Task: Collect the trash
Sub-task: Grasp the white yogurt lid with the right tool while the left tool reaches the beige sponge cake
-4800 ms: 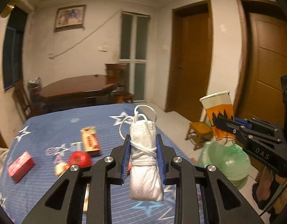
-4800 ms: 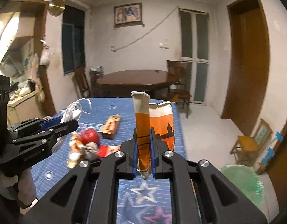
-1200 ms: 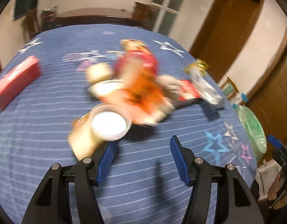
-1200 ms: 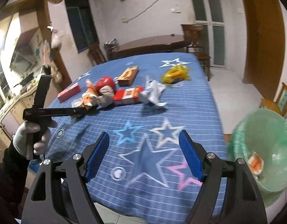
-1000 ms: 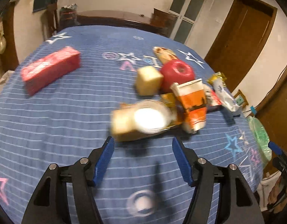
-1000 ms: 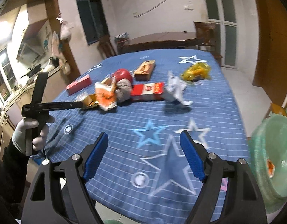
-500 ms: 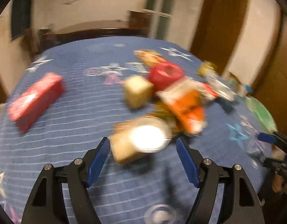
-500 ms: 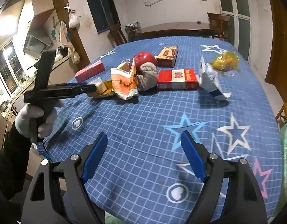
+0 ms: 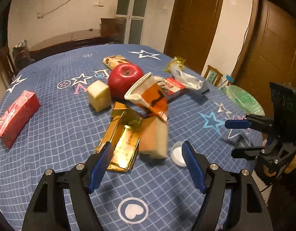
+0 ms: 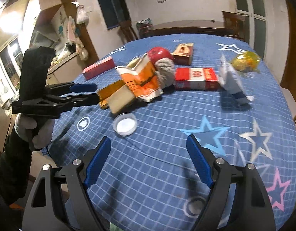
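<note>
Left gripper (image 9: 146, 159) hangs wide open and empty just short of the trash heap mid-tabletop (image 9: 57, 130) — gold box (image 9: 122, 148) and tan sponge block (image 9: 153, 141) nearest its fingers, crushed orange cup (image 9: 150, 98) behind. Right gripper (image 10: 148, 159) is spread wide too, holding nothing, with the white lid (image 10: 125, 124) ahead. Best straddle one loose piece squarely, clear of the apple (image 9: 125, 76) — open cloth lies near the edge, and the green bin (image 9: 242, 100) sits off the right side.

The red apple (image 10: 159, 54) is half hidden behind the squashed orange cup (image 10: 142, 79) and a grey rag (image 10: 165, 71). The tan block (image 9: 153, 140) looks blurred. The green bin (image 9: 244, 100) is partly hidden behind the right gripper (image 9: 235, 138). The print on the 2 red boxes is too small to read.
</note>
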### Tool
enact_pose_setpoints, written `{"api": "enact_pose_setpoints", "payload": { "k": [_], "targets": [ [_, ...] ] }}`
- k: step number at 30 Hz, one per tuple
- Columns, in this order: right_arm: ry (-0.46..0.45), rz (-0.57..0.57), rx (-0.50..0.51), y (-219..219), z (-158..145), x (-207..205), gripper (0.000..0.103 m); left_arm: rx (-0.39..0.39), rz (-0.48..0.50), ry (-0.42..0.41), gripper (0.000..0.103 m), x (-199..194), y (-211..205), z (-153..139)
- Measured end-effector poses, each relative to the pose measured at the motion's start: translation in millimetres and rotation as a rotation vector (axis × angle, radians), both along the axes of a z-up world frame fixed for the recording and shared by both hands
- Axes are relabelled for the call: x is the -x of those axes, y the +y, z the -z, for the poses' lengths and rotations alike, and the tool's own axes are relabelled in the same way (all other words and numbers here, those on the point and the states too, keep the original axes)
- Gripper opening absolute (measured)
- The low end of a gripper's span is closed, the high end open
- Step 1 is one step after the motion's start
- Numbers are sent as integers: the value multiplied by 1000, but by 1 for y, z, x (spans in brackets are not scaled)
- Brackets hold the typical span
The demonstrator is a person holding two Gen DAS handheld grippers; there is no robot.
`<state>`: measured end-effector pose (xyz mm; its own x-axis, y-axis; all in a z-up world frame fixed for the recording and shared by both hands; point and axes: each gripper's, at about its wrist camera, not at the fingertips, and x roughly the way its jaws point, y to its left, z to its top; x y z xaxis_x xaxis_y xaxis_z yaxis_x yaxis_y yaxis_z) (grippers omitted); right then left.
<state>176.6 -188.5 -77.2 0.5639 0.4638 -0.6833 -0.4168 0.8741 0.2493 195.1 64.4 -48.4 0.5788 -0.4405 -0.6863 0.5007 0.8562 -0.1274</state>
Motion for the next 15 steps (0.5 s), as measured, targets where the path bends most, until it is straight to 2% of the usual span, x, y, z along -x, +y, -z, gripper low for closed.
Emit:
{"api": "enact_pose_setpoints", "payload": {
  "k": [1,3,6,10,13,15],
  "targets": [
    [4,-19,1,6,1,-3,76,-9,-6,-4,74,0,-1,1],
    [16,-61,7,19,4,-10,67,-14,-11,-14,74,3,-3,1],
    [38,-105,33,41,9,-25,62,-21,-6,-28,68,5,-6,1],
    [70,-112,92,62,18,-45,59,-36,-2,-28,66,4,-11,5],
    [52,-91,147,68,19,-49,42,-36,4,-22,64,3,-13,8],
    [52,-88,148,65,20,-48,39,-43,9,-19,62,3,-16,10]
  ]
}}
